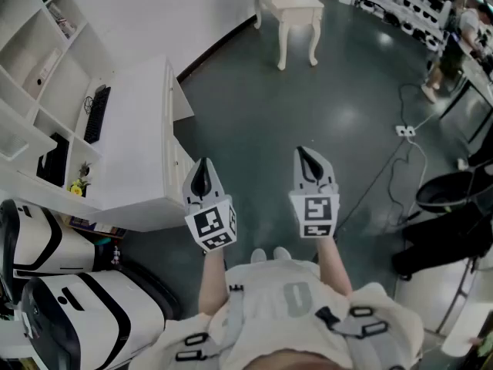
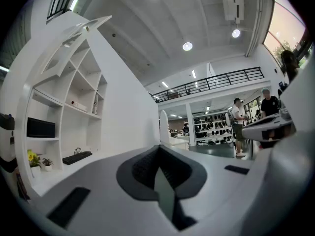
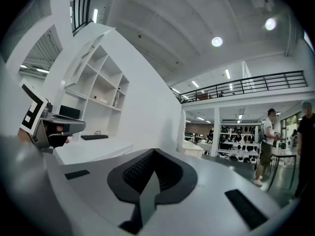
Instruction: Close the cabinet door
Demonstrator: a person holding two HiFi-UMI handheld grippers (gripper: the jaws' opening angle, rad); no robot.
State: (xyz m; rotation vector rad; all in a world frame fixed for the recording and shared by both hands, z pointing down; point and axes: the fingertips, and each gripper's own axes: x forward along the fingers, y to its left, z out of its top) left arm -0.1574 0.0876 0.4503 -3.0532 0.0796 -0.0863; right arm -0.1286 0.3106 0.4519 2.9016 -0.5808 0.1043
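Both forearms reach straight forward from the body, roughly parallel, and each hand holds its gripper about level over the dark floor [image 1: 254, 114]. The left gripper [image 1: 202, 169] and right gripper [image 1: 308, 160] sit side by side with a gap between them, marker cubes turned up toward the head camera.

In the left gripper view the left gripper's [image 2: 160, 166] jaws are clenched tip to tip with nothing between them. The right gripper view shows the same for the right gripper [image 3: 150, 168]: jaws pressed together and empty. At the left edge of that view the left gripper [image 3: 49, 124] appears at about the same height.

The white desk [image 1: 131, 145] stands to the person's left, its near corner just beside the left gripper. The cabinet door [image 1: 183, 99] juts out from the desk's front over the floor, standing open, ahead and to the left of the left gripper and apart from both grippers.

Behind the desk is a white shelf [image 1: 35, 45]; a keyboard [image 1: 96, 114] lies at the desk's back edge. Farther off stands a small white table [image 1: 296, 10].
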